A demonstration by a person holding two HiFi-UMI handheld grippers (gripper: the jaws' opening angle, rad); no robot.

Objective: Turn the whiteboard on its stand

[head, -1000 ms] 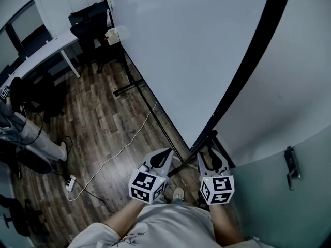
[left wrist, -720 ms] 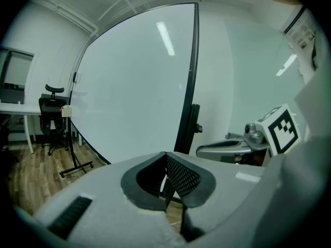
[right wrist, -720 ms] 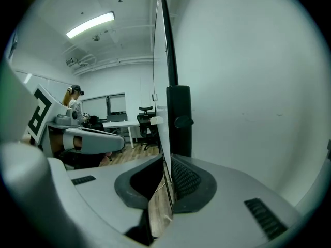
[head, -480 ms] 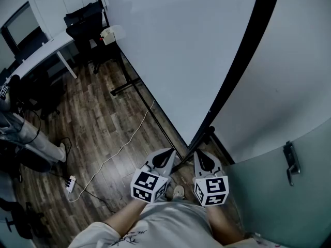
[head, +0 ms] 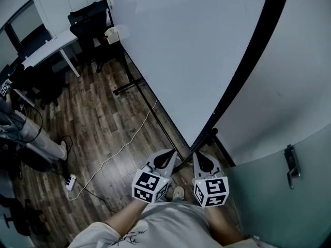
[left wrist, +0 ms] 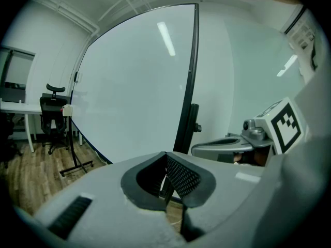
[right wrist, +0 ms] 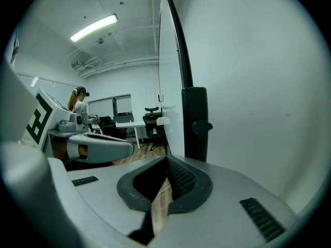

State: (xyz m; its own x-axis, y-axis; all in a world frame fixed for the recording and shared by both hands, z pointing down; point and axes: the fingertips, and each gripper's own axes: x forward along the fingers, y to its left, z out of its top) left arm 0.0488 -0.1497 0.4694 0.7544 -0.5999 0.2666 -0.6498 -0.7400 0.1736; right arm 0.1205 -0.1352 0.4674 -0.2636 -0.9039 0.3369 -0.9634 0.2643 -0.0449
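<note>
- Progress: turn isn't looking started, as far as pics show. Neither claw is touching the whiteboard [head: 196, 50] or its stand [head: 206, 138]; all the swinging is left to do.
- Left claw [head: 168, 153]: pads are sitting pressed together, nothing pinched. It's hovering low, just short of the stand's near post.
- Right claw [head: 196, 155]: jaws are closing down, pads meeting w/ nothing btwn them. It's pointing at the near post and its side knob [right wrist: 200, 125], close but apart.
- Both claws are hanging side by side in front of the person, near the board's near bottom corner.
- Where the board is: it's standing on the wood floor [head: 103, 123], running away from the person toward the desk [head: 46, 48] and chair [head: 90, 22], near edge facing the claws, grey wall [head: 295, 87] just behind on the right.
- Look: big, blank white face, thin black frame [head: 248, 56], no writing showing. It's hanging btwn two black posts; far foot [head: 126, 86] is splaying onto the floor.
- Next, prob: opening a claw, taking the frame edge, then rotating. A white cable [head: 119, 151] is lying near the base, could snag.
</note>
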